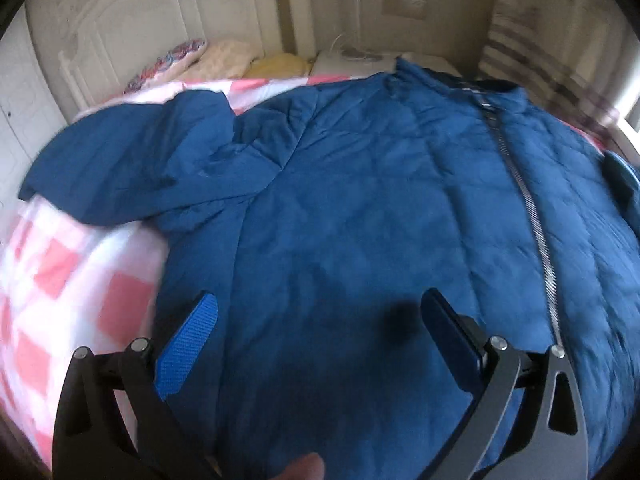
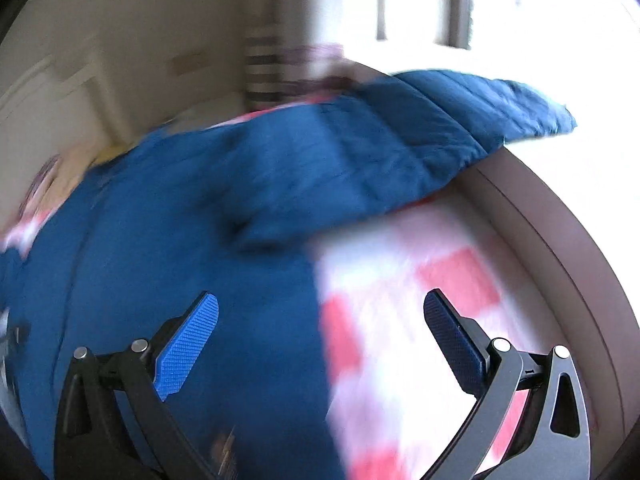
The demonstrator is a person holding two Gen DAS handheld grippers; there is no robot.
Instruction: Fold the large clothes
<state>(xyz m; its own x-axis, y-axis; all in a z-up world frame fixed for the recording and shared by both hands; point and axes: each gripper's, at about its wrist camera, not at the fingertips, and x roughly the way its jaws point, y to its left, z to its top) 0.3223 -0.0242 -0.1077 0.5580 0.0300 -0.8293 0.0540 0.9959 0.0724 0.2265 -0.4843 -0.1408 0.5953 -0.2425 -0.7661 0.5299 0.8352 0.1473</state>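
The blue quilted jacket (image 1: 380, 208) lay zipped and flat on the bed (image 1: 60, 280); judged soft, bulky, light, probably slippery. Left gripper (image 1: 320, 332) and right gripper (image 2: 320, 332) hovered with jaws spread, empty. The sleeve (image 2: 440, 120) or hem edges were judged the best holds.

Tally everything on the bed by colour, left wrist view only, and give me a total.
Blue: 1, the jacket, spread flat and zipped.
Pink and white: 1, the checked bedcover under it.
Multicoloured: 1, a patterned pillow by the headboard.
Cream: 1, a soft bundle, too blurred to name.
Yellow: 1, a soft item beside it.
Total: 5
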